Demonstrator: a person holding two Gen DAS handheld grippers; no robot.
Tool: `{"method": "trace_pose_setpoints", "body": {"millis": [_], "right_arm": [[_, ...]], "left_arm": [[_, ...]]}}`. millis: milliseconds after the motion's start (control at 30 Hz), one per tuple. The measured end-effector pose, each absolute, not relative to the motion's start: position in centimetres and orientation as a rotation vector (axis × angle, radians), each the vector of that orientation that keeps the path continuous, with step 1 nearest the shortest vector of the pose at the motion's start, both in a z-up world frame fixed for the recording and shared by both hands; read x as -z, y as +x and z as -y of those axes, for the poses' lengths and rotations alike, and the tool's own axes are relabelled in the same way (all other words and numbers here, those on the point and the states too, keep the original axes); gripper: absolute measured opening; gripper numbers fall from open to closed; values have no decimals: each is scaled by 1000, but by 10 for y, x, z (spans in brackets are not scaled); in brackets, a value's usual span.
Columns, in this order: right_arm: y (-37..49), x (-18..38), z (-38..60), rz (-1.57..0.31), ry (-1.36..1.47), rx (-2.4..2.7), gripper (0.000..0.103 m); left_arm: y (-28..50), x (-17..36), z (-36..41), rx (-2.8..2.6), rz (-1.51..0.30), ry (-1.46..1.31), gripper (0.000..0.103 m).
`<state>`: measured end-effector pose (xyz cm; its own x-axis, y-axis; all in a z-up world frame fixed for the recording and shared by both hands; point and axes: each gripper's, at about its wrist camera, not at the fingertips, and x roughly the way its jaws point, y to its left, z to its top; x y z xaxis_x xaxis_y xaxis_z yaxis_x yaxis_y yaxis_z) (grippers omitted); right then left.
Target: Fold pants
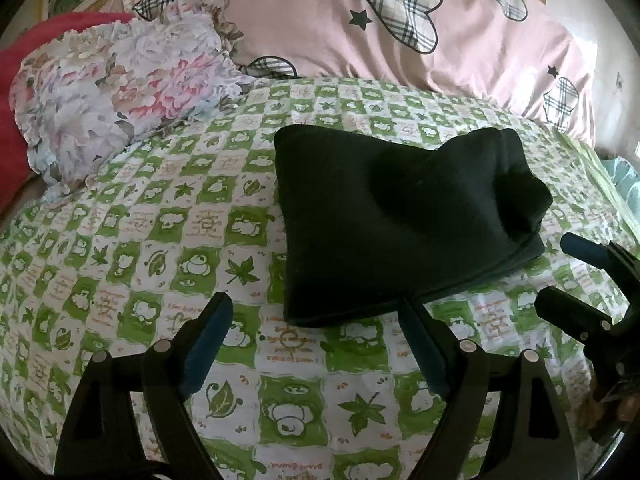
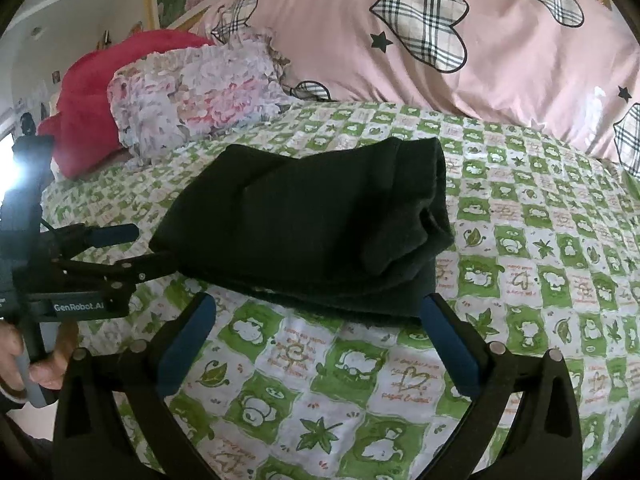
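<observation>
Black pants [image 1: 404, 224] lie on green-checked bedsheet [image 1: 160, 240] as compact folded bundle; folding appears essentially complete, at most tidying left. Left gripper [image 1: 316, 320] and right gripper [image 2: 316, 312] both spread wide, empty, just short of bundle's near edge.

We see the folded black fleece pants [image 2: 308, 220] lying on the green-checked bed sheet [image 2: 520, 240], our right gripper [image 2: 316, 312] empty, jaws spread.

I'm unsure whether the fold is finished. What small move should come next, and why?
Probably draw both grippers back: the pants already lie as a compact folded stack on the bedsheet, and the left gripper and right gripper are both open, holding nothing. One end bulges slightly, so a light press there might tidy it.
</observation>
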<state>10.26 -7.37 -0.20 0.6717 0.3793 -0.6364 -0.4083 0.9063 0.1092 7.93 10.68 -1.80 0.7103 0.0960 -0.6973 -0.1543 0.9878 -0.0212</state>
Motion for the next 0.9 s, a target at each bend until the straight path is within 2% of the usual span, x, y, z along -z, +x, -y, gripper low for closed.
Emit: {"method": "trace_pose_setpoints", "body": {"millis": [900], "right_arm": [[109,11,72,-733,-15,-441,102]], "left_arm": [[83,22,-105,-132,-758,-82,86]]}}
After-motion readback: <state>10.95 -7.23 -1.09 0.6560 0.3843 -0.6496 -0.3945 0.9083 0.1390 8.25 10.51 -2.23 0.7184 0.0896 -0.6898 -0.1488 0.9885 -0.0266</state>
